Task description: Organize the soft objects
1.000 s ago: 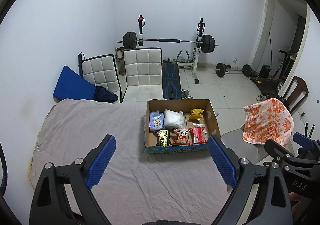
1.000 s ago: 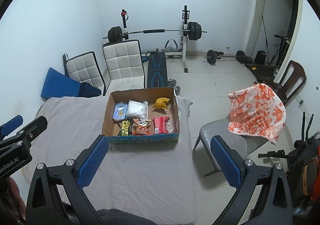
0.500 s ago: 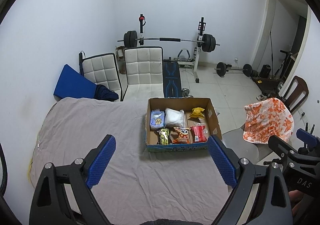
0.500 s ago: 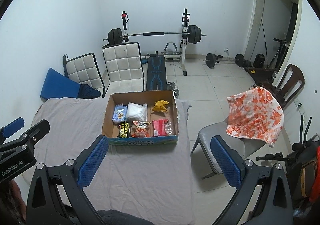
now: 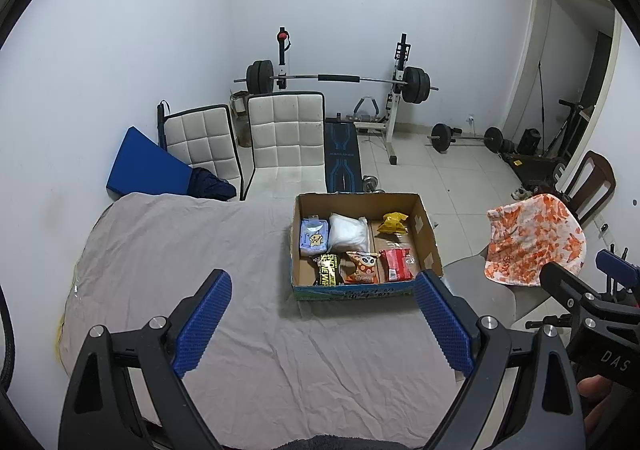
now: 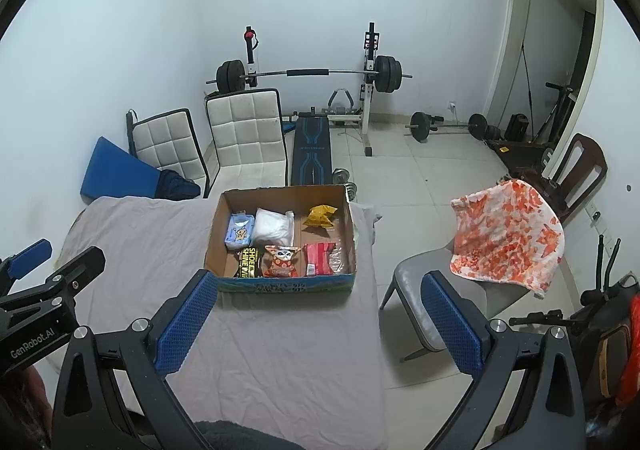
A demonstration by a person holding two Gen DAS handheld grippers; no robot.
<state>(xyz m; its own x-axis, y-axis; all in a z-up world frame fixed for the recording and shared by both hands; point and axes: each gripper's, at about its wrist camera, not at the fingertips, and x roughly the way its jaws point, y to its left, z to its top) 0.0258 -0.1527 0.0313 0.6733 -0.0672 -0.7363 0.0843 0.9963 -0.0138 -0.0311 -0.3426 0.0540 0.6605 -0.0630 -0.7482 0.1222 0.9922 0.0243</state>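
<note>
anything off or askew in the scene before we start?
Nothing spilled or damaged. The packets lie loose inside the cardboard box on the grey sheet. One oddity: an orange-and-white cloth hangs crooked over the grey chair beside the bed.

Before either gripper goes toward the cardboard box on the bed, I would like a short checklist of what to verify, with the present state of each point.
1. Left gripper jaws open and empty: ok.
2. Right gripper jaws open and empty: ok.
3. Cardboard box open on top, packets reachable from above: ok.
4. Packets lie inside the box, none on the grey sheet: ok. Visible are the white bag, the yellow packet and the red packet.
5. Sheet between the grippers and the box free of obstacles: ok.
6. Where the packets should go: cannot tell.
</note>
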